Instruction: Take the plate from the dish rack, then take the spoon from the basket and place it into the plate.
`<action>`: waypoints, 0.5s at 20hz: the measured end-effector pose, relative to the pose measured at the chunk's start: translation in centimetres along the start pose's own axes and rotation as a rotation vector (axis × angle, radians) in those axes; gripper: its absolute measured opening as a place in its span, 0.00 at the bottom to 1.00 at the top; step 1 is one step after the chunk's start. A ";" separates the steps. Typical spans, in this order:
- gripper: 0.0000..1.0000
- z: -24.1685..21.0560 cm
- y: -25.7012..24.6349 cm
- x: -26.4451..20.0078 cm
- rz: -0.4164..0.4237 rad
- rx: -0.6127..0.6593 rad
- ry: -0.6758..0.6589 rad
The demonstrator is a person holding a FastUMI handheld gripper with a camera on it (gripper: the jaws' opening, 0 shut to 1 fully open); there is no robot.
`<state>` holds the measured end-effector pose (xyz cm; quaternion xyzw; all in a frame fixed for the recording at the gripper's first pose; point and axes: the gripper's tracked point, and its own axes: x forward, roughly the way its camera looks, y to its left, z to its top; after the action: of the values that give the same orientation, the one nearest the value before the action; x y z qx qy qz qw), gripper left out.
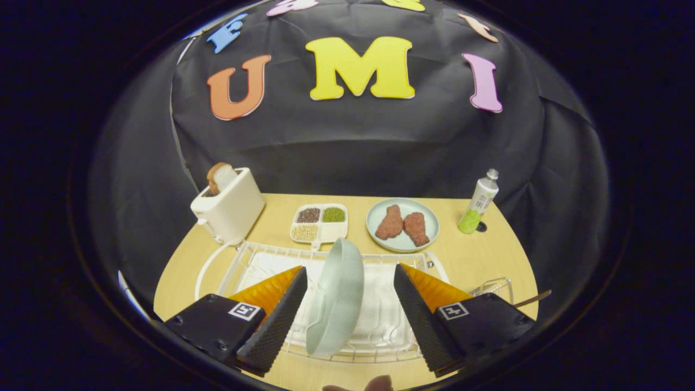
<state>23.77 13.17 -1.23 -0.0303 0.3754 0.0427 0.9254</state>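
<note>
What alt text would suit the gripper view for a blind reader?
Open tongs straddle a plate standing on edge in a dish rack, touching neither side. Beyond on the table are a toaster, a tray, a meat plate and a bottle.

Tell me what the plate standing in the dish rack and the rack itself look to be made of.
Plate: pale blue-green, smooth with a soft sheen, probably glazed ceramic, though melamine is possible. It stands on edge between the open fingers of the gripper, untouched. Dish rack: thin white rods in a grid, apparently coated metal wire.
</note>
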 end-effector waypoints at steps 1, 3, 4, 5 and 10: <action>1.00 -0.1 0.0 0.5 -0.007 0.002 0.014; 0.99 -0.5 0.1 1.4 -0.008 0.016 0.039; 0.95 -0.6 0.2 2.0 -0.013 0.030 0.052; 0.90 -1.0 0.4 2.4 -0.017 0.045 0.072; 0.60 -1.5 0.5 3.5 -0.049 0.120 0.118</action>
<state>25.20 13.75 -4.75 0.0137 0.4305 -0.0046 0.9025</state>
